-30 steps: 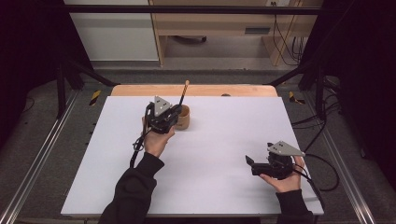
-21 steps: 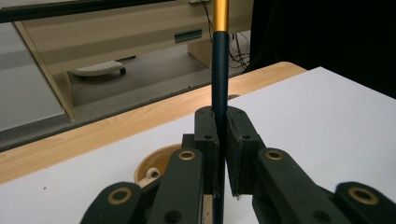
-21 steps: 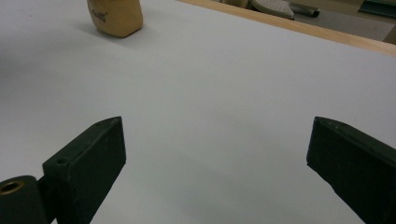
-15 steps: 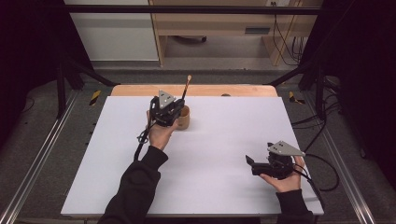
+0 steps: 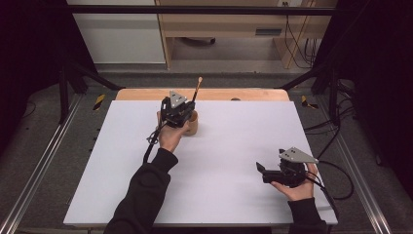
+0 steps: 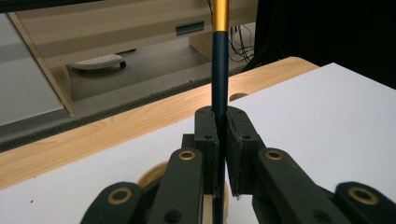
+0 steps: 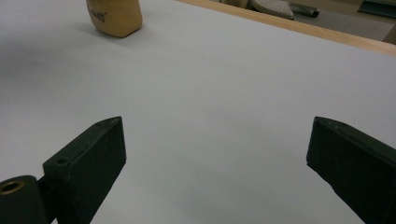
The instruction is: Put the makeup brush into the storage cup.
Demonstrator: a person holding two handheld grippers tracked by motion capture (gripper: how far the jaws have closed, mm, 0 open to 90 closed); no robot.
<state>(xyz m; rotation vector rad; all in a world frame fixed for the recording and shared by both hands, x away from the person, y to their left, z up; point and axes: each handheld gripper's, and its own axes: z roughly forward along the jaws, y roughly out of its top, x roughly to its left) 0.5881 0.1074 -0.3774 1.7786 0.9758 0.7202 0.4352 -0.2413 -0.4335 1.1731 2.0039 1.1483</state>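
Pinched mid-shaft by the left tool [image 6: 222, 154], brush [image 6: 220, 70] is judged light, stiff, slick; cup [image 5: 191, 124] tippable. Right tool [image 7: 217, 163] held wide, empty.

Glossy dark brush handle [image 6: 220, 70] with gold metal ferrule; matt black plastic claw [image 6: 223, 140]; smooth wooden cup [image 5: 191, 123]; matt white tabletop [image 5: 234, 146]

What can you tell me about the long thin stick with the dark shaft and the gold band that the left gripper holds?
The long thin stick with a dark blue-black shaft and a gold metal-looking band looks like a brush handle. It stands almost upright, leaning slightly in the high view. The left gripper is shut on its shaft, one pad on each side. Its lower end goes down into the small round tan wooden cup on the white table. What its upper tip is cannot be told.
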